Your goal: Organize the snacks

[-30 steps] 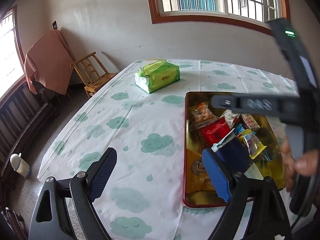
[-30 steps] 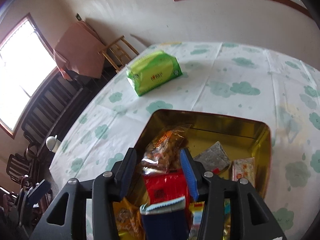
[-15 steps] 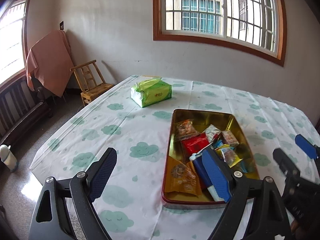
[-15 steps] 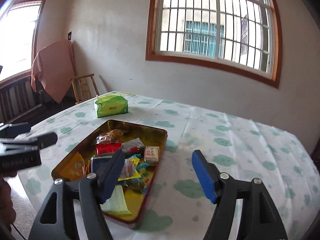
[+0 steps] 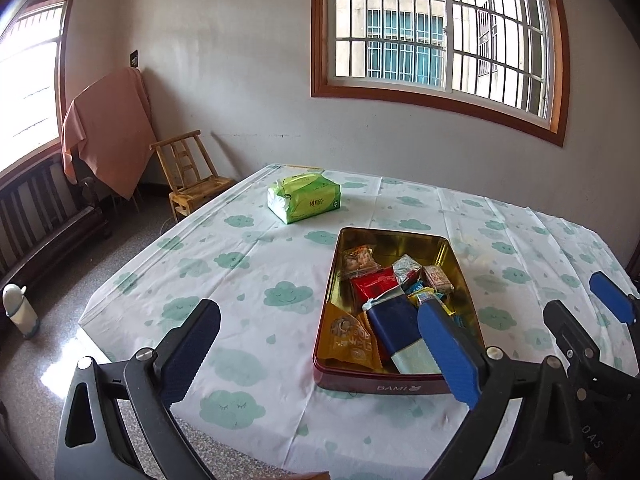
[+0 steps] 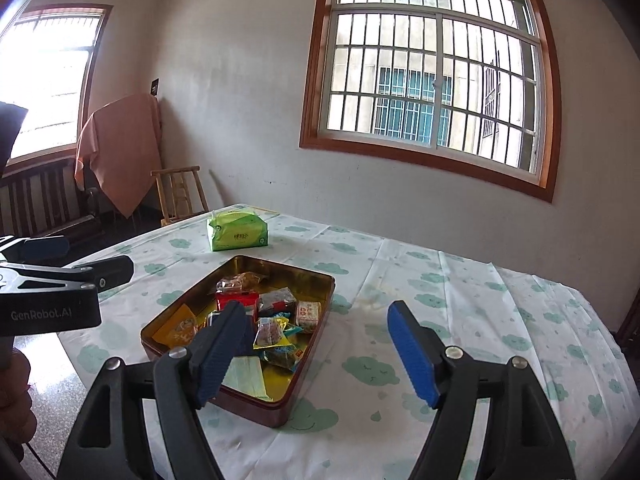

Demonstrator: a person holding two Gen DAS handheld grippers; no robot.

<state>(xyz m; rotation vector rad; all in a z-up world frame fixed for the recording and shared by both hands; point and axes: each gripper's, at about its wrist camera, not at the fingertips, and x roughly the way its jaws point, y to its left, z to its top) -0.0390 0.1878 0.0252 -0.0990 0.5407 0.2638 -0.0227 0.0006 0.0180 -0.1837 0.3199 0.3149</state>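
Observation:
A dark red tin point(image 5: 380, 387) with a gold inside sits on the cloud-print tablecloth and holds several snack packets, among them a red packet point(image 5: 374, 283), a navy packet point(image 5: 394, 322) and an orange packet point(image 5: 347, 336). The tin also shows in the right wrist view point(image 6: 256, 410). My left gripper point(image 5: 320, 354) is open and empty, held back above the table's near edge. My right gripper point(image 6: 316, 354) is open and empty, above the tin's near right corner. The right gripper also shows at the right edge of the left wrist view point(image 5: 592, 312).
A green tissue pack point(image 5: 304, 198) lies on the table beyond the tin, also in the right wrist view point(image 6: 238, 234). A wooden chair point(image 5: 188, 184) and a cloth-draped object point(image 5: 108, 136) stand past the table's far left corner. A white bottle point(image 5: 18, 312) stands on the floor.
Both grippers have pulled back and up from the tin. The right gripper's jaws, earlier low over the packets, have opened wide and hold nothing.

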